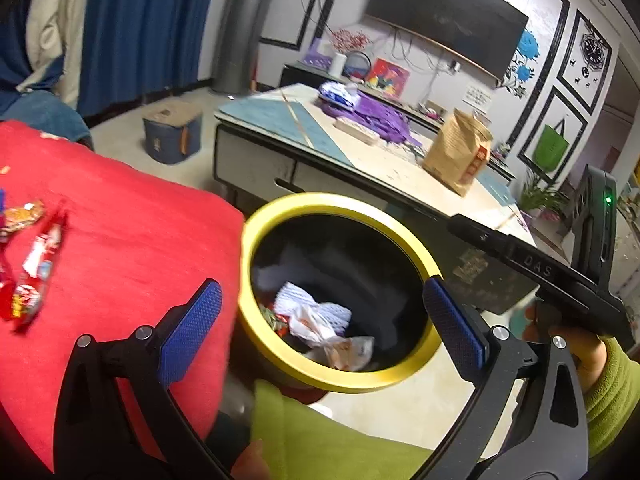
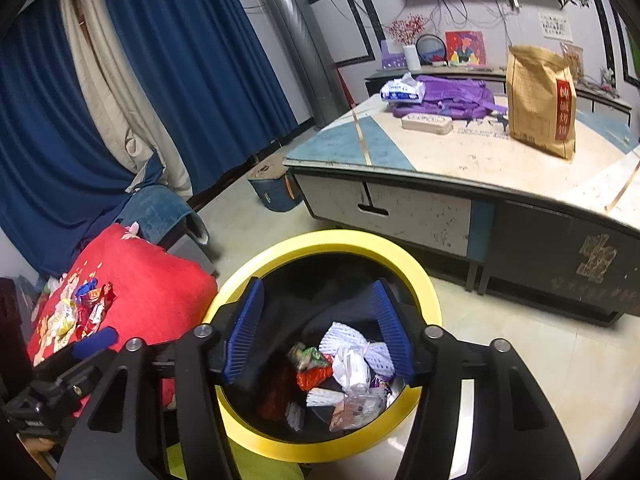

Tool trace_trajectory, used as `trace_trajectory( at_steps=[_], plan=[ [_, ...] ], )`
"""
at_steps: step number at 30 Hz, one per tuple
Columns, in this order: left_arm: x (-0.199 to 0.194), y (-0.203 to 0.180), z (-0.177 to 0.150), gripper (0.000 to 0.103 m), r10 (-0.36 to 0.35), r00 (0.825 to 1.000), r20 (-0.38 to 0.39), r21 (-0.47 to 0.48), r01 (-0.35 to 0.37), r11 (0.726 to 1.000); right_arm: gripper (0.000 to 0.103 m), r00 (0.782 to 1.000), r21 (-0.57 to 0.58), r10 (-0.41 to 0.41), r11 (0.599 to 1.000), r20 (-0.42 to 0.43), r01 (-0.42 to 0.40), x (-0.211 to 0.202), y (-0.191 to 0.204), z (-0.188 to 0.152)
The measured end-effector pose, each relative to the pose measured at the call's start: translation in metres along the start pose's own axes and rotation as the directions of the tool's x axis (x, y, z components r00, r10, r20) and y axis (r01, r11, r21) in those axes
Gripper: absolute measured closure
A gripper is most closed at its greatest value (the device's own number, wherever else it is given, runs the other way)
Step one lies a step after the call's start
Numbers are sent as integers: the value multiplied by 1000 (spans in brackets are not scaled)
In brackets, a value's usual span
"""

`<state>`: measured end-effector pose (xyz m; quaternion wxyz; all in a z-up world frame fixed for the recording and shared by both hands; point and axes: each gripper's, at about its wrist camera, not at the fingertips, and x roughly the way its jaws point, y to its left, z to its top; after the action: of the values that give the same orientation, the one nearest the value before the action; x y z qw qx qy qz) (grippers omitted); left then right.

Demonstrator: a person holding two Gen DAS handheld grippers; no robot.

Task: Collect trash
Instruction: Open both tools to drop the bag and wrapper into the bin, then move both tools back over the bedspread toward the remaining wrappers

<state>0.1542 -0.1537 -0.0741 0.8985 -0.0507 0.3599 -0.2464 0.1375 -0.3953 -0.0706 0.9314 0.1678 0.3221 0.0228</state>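
both grippers over the yellow-rimmed bin, nothing held

the left gripper [image 1: 322, 320] gapes wide above the bin [image 1: 280, 210], empty. the right gripper [image 2: 318, 330] hangs partly spread over the bin's mouth, empty too. crumpled wrappers [image 2: 344, 372] lie inside the bin; more snack wrappers [image 1: 38, 256] rest on the red cushion [image 1: 132, 248] just beside it.

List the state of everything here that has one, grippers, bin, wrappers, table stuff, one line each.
left gripper: open, empty, beside the bin.
right gripper: open, empty, above the bin.
yellow-rimmed bin: upright, lidless, partly filled.
trash in bin: loose and crumpled.
snack wrappers: uncollected, on red cloth.
brown paper bag: upright on the table.
table drawer: closed.
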Motion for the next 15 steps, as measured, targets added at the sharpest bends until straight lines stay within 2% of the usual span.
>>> trace_trajectory(
  at_steps=[6, 15],
  plan=[
    [-22, 2, 4, 11, 76, 995, 72, 20, -77, 997, 38, 999, -36, 7, 999, 40, -5, -10, 14, 2],
    [-55, 20, 7, 11, 203, 967, 156, -28, -201, 979, 30, 992, -100, 69, 993, 104, -59, -26, 48, 2]
  ],
)
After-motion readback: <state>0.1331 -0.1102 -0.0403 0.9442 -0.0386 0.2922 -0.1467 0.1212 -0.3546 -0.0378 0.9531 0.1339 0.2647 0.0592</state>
